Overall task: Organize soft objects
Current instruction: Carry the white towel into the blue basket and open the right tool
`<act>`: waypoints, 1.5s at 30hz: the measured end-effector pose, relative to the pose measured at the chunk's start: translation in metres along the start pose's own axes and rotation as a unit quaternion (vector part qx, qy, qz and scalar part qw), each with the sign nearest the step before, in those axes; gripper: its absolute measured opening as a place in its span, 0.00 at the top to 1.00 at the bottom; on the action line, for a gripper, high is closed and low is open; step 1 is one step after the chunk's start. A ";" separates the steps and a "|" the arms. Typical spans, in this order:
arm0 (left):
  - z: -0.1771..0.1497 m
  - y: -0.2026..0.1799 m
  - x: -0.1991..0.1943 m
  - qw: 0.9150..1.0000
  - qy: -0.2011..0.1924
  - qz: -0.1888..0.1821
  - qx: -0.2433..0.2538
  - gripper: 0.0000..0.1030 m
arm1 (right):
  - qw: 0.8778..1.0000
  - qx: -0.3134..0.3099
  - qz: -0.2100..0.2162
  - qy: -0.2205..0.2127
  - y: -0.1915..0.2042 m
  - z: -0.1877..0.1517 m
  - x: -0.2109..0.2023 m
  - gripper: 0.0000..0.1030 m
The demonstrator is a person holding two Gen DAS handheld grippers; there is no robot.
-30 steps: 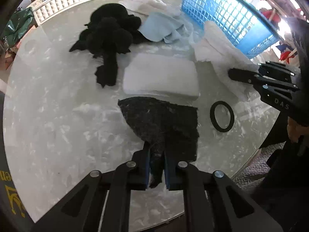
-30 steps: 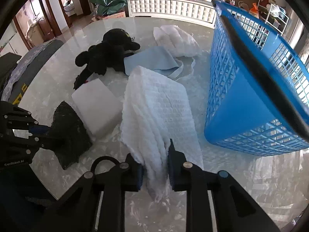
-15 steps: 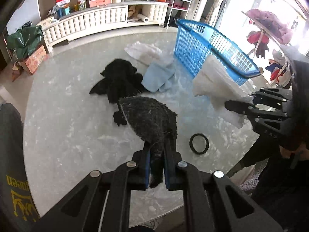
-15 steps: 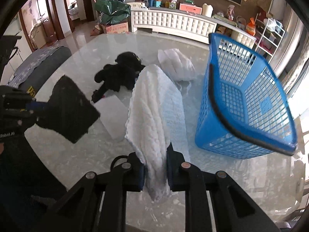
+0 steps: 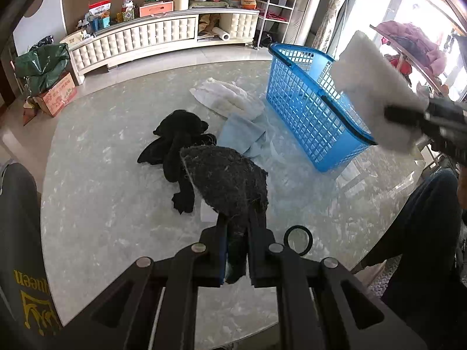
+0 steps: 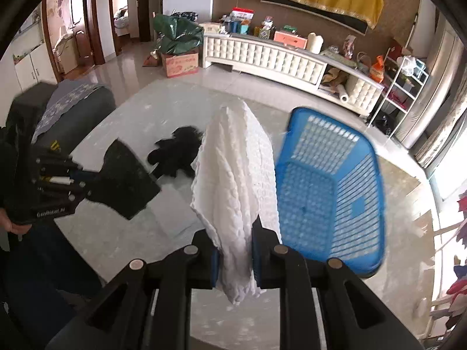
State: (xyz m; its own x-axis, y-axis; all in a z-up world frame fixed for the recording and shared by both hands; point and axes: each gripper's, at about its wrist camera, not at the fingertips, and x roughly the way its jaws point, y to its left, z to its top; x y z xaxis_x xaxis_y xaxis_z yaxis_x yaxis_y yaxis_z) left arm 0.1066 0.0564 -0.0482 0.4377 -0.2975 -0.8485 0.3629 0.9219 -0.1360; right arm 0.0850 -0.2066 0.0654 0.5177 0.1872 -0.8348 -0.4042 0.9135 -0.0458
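The left gripper [image 5: 237, 250] is clamped on a dark scouring pad [image 5: 226, 180], held clear above the marble table [image 5: 96, 204]. The right gripper [image 6: 233, 258] pinches a white waffle cloth [image 6: 236, 175], hanging in the air beside the blue basket [image 6: 327, 192]

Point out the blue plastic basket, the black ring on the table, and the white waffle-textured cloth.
Blue plastic lattice basket [image 5: 306, 116], left wrist view, on its side wall.
Black ring [image 5: 298, 240], left wrist view, on its rim.
White waffle-textured cloth [image 6: 236, 169], right wrist view, on its middle.

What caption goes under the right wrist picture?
Right gripper lifts a white cloth beside the blue basket.
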 end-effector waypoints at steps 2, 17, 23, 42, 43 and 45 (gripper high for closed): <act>0.003 -0.002 0.002 1.000 -0.001 0.000 0.001 0.90 | 1.000 0.004 -0.009 -0.003 -0.011 0.005 0.003 0.84; 0.020 -0.006 0.023 1.000 0.018 0.017 0.001 0.90 | 0.993 0.054 -0.055 0.093 -0.075 0.014 0.092 0.83; 0.021 -0.004 0.028 1.000 0.026 0.017 -0.002 0.90 | 0.987 0.058 -0.063 0.132 -0.080 0.018 0.133 0.83; 0.023 -0.005 0.031 1.000 0.028 0.014 -0.003 0.90 | 0.980 0.035 -0.033 0.192 -0.073 -0.002 0.160 0.82; 0.023 -0.005 0.030 1.000 0.028 0.013 -0.002 0.90 | 0.980 0.033 -0.031 0.194 -0.071 -0.002 0.160 0.82; 0.023 -0.006 0.029 1.000 0.025 0.012 0.000 0.90 | 0.978 0.023 -0.025 0.204 -0.067 -0.003 0.161 0.79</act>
State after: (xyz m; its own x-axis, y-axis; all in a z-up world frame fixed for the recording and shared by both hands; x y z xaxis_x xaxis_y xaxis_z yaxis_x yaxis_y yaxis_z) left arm 0.1359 0.0368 -0.0607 0.4038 -0.2625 -0.8764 0.3531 0.9284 -0.1153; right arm 0.1933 -0.2386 -0.0678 0.1877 -0.0088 -0.9822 -0.3468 0.9350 -0.0747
